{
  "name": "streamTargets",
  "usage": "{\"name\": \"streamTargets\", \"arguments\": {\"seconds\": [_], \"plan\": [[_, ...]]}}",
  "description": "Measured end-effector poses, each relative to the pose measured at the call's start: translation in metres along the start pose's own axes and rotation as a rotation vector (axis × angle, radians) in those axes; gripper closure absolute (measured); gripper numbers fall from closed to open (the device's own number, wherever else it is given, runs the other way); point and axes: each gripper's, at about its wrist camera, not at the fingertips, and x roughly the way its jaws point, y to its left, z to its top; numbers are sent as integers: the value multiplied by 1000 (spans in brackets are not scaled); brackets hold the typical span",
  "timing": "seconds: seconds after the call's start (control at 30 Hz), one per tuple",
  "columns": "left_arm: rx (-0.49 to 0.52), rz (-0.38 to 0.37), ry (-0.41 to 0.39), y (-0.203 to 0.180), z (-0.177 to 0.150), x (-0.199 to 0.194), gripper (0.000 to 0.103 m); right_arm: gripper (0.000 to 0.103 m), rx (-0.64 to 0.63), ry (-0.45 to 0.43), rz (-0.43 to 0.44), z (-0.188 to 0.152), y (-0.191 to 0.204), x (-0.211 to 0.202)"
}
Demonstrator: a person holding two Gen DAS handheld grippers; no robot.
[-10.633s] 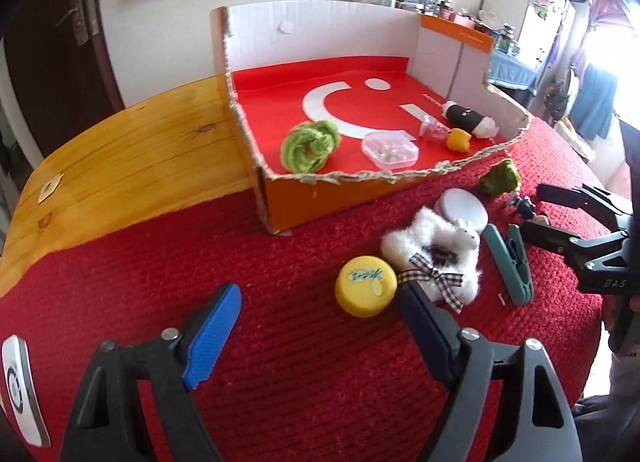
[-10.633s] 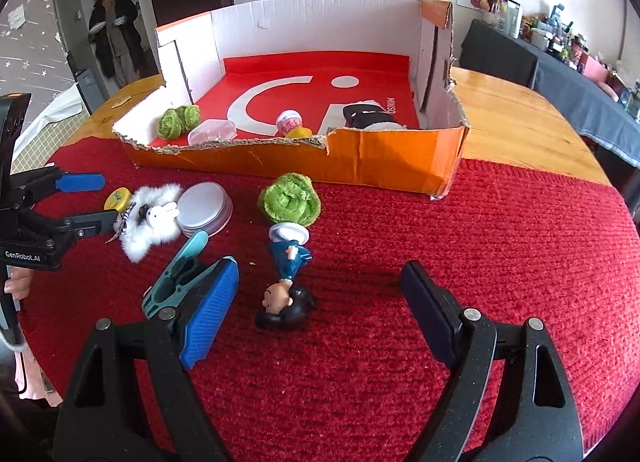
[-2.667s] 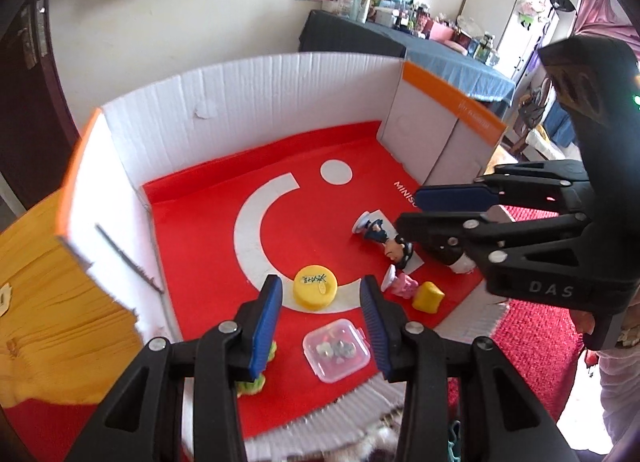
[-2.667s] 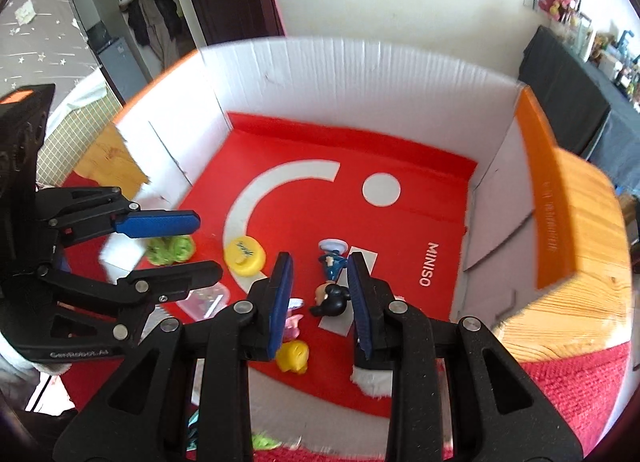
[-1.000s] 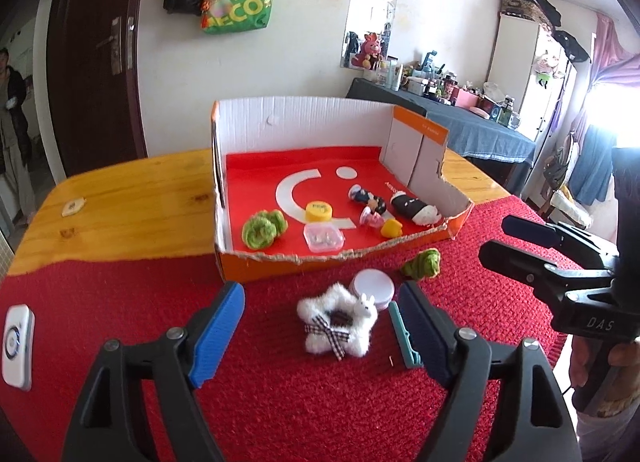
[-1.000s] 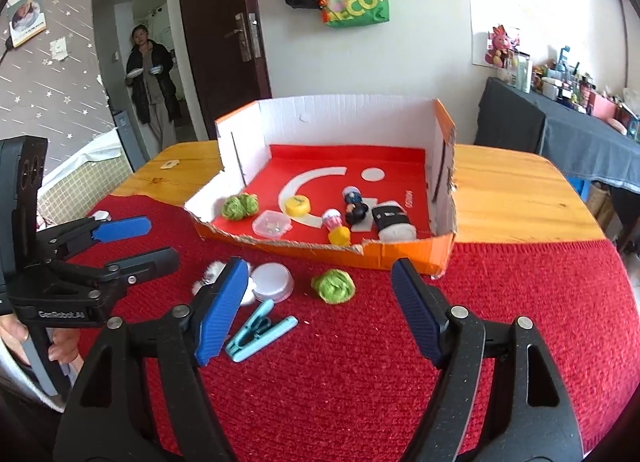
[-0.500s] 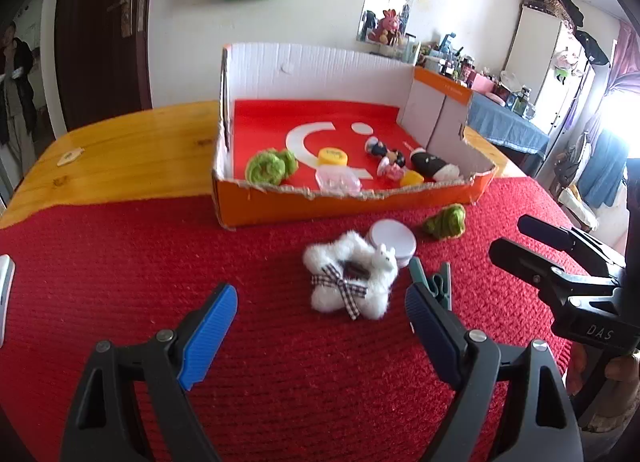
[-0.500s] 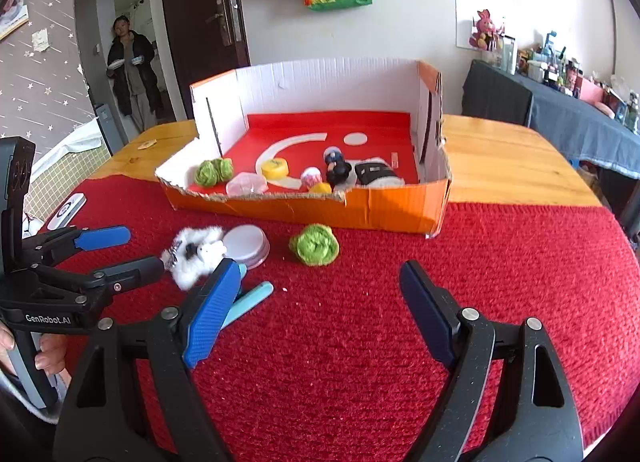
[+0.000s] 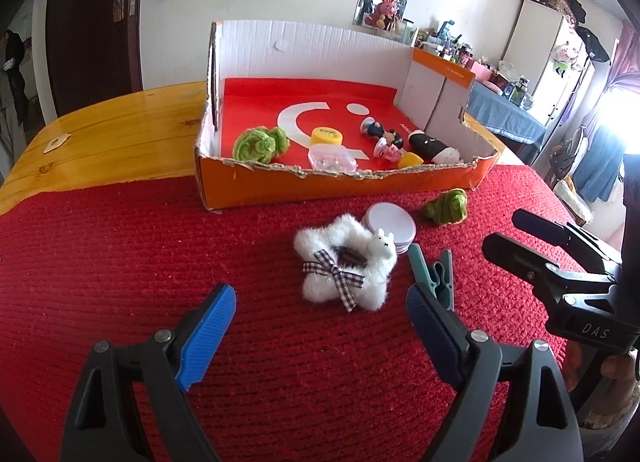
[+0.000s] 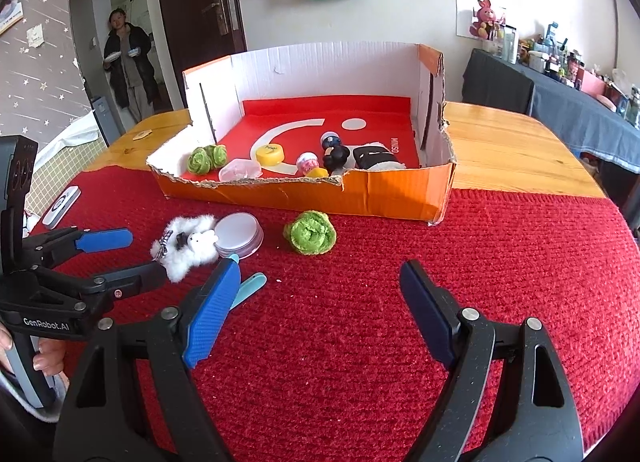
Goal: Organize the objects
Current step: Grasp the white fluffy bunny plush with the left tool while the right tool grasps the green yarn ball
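On the red cloth lie a white fluffy plush (image 9: 344,266) (image 10: 188,246), a round white tin (image 9: 386,222) (image 10: 238,234), a teal clip (image 9: 434,270) (image 10: 250,286) and a green knit ball (image 9: 446,208) (image 10: 312,232). Behind them stands the orange cardboard box (image 9: 340,186) (image 10: 360,194), which holds a yellow cap (image 9: 327,136), a clear case (image 9: 332,156), a green ball (image 9: 260,144) and small figurines. My left gripper (image 9: 320,295) (image 10: 144,256) hangs open just before the plush. My right gripper (image 10: 320,268) (image 9: 505,230) is open and empty, short of the green ball.
The red cloth (image 9: 120,262) covers the near half of a wooden table (image 9: 120,130). A white remote (image 10: 62,202) lies at the cloth's left edge. A person (image 10: 128,62) stands in the far doorway. The box's front wall is low and torn.
The yellow cap and a figurine went from the cloth into the box. Both grippers pulled back out, spread wider and sank toward the cloth over the last second.
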Motion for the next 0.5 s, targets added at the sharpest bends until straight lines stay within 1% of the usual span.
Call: {"name": "streamTargets", "arguments": {"seconds": [0.27,0.5], "plan": [[31,1,57,-1,10,15,14,21,1,59,13,9,-6,14],[73,8,77,-3,17,23,14,21,0,96,22,16,-10,26]]}}
